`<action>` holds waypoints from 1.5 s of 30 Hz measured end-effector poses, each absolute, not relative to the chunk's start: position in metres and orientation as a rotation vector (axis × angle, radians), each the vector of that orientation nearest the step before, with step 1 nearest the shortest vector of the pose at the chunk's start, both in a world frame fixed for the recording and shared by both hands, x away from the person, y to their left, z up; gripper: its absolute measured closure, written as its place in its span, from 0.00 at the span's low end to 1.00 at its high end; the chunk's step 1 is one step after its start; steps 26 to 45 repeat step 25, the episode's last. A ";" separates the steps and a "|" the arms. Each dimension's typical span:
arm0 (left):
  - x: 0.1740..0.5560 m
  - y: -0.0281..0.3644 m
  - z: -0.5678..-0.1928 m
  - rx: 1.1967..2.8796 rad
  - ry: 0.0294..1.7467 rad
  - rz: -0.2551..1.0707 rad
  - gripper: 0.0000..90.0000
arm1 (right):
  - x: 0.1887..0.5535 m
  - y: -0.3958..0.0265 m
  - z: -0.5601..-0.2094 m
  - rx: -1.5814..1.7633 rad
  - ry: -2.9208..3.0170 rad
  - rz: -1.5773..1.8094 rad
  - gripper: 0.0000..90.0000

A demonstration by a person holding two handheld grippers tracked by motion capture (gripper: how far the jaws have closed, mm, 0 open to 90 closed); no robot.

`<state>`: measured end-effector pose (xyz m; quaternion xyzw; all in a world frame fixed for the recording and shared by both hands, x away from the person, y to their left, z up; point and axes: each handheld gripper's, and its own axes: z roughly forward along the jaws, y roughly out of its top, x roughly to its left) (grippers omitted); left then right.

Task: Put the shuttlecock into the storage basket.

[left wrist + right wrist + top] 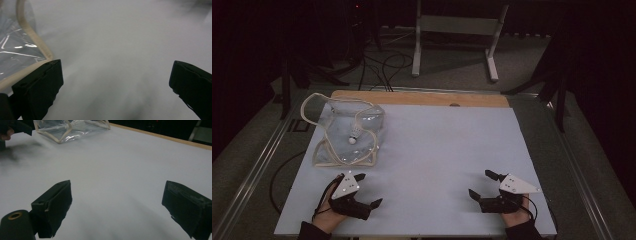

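A clear plastic bag (pixel 347 135) with cream piping lies at the table's left, its long cream strap looped over it. A small white shuttlecock (pixel 355 136) rests inside. My left gripper (pixel 367 190) stands open just below the bag's near edge, and that bag corner (pixel 22 47) lies beside its left jaw in the left gripper view. My right gripper (pixel 483 184) is open at the near right, with nothing between its jaws. The bag (pixel 72 128) lies far off in the right gripper view.
The white table sheet (pixel 437 150) covers a wooden board (pixel 422 98) whose strip shows along the far edge. A metal stand (pixel 457 30) and cables lie on the floor beyond. Rails run along both sides of the table.
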<state>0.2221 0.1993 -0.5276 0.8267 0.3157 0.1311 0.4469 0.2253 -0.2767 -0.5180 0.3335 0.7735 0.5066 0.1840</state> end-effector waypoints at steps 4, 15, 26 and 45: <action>0.223 0.202 -0.529 2.037 0.797 0.327 0.00 | 0.226 -0.277 -0.519 0.932 2.184 1.425 0.10; 0.222 0.203 -0.528 2.019 0.792 0.334 0.00 | 0.226 -0.276 -0.519 0.943 2.186 1.431 0.10; 0.222 0.202 -0.529 2.018 0.790 0.323 0.00 | 0.226 -0.276 -0.520 0.946 2.189 1.428 0.10; 0.222 0.202 -0.529 2.018 0.790 0.323 0.00 | 0.226 -0.276 -0.520 0.946 2.189 1.428 0.10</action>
